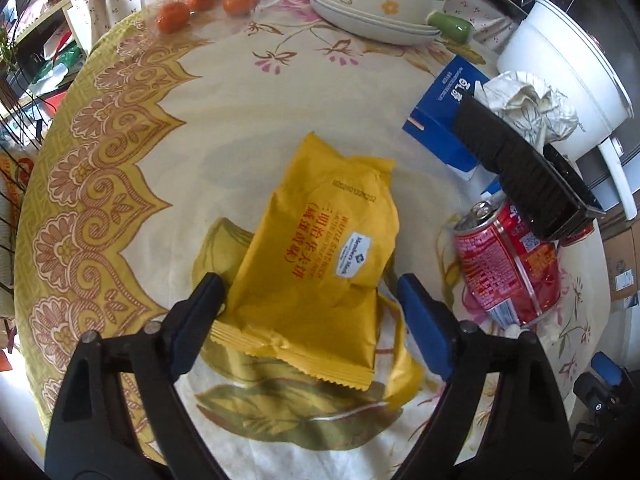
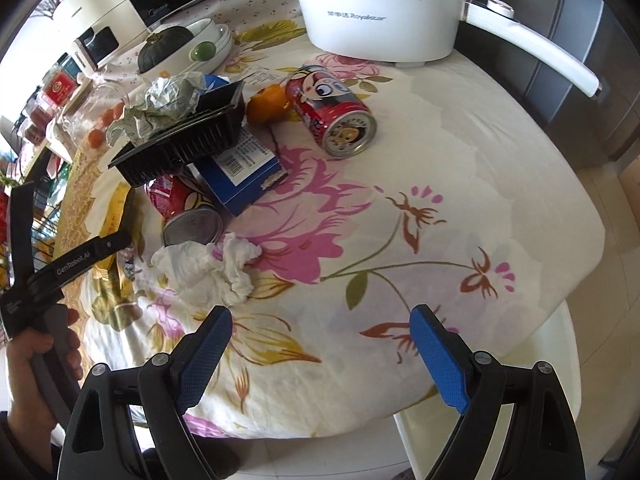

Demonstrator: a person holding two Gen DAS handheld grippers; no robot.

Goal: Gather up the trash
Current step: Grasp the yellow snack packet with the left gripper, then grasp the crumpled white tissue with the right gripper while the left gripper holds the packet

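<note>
A yellow snack packet (image 1: 320,256) lies on the floral tablecloth (image 1: 224,128). My left gripper (image 1: 312,304) is open, its blue fingers on either side of the packet's near end. A red can (image 1: 508,268) lies to its right, under a black plastic tray (image 1: 516,164) holding crumpled paper (image 1: 528,100). In the right wrist view my right gripper (image 2: 320,344) is open and empty above the cloth, near a crumpled white tissue (image 2: 212,264). Beyond lie a red can (image 2: 184,208), another red can (image 2: 332,108), a blue box (image 2: 240,172), the black tray (image 2: 184,140) and an orange peel (image 2: 266,104).
A white electric pot (image 2: 380,8) with a long handle stands at the back. Stacked dishes (image 1: 372,12) with a dark squash, a glass bowl and small oranges (image 1: 204,4) sit at the far side. The table edge (image 2: 500,392) runs just right of my right gripper.
</note>
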